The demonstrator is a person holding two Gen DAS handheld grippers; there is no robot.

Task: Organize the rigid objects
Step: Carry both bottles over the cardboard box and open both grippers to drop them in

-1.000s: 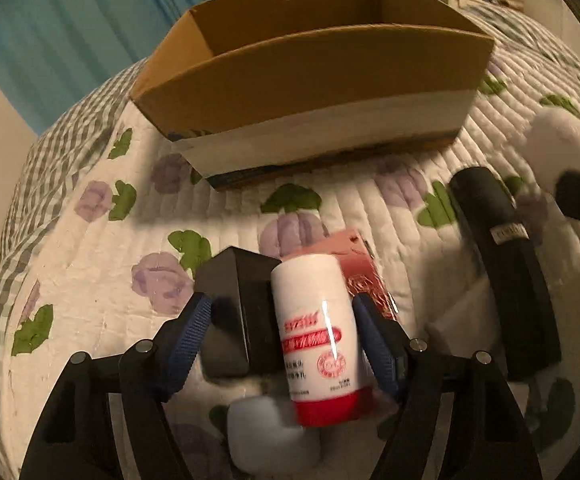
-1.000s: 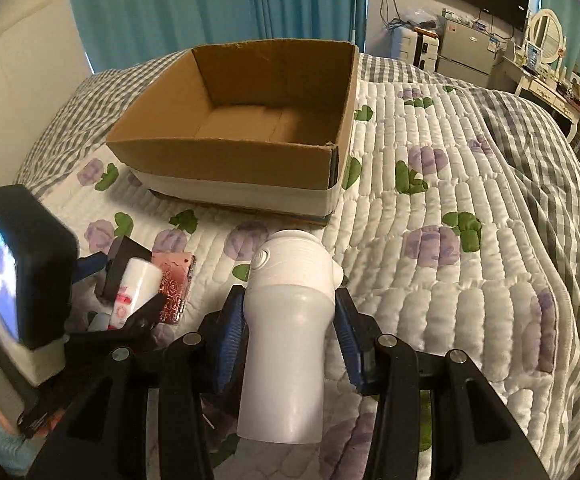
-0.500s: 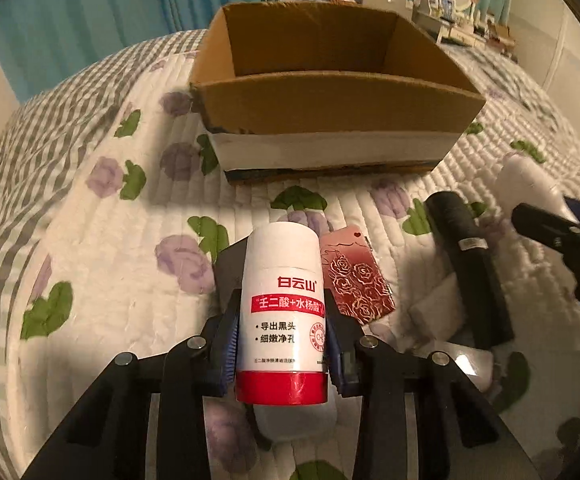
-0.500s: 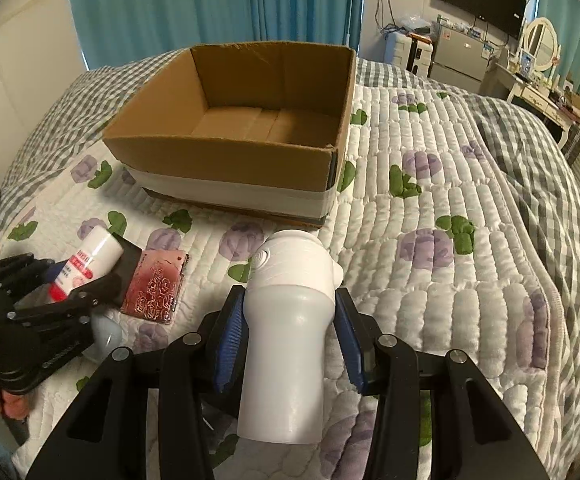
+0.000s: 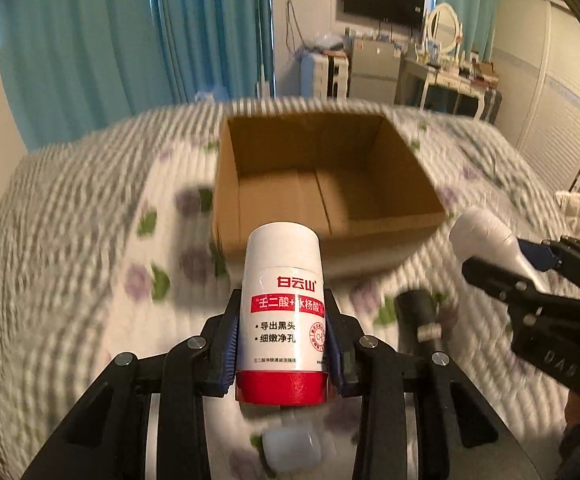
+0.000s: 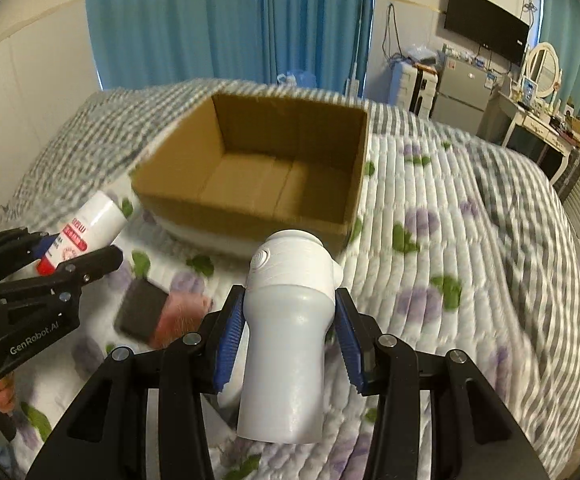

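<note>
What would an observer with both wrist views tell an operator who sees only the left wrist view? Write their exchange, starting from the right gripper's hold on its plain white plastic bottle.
Operator: Is the right gripper squarely on the plain white plastic bottle?
Observer: Yes; both blue pads clamp it just below its ribbed cap.
Operator: What does my red-capped white bottle hide from me?
Observer: A black square block lying on the floral quilt, short of the brown cardboard box.
</note>
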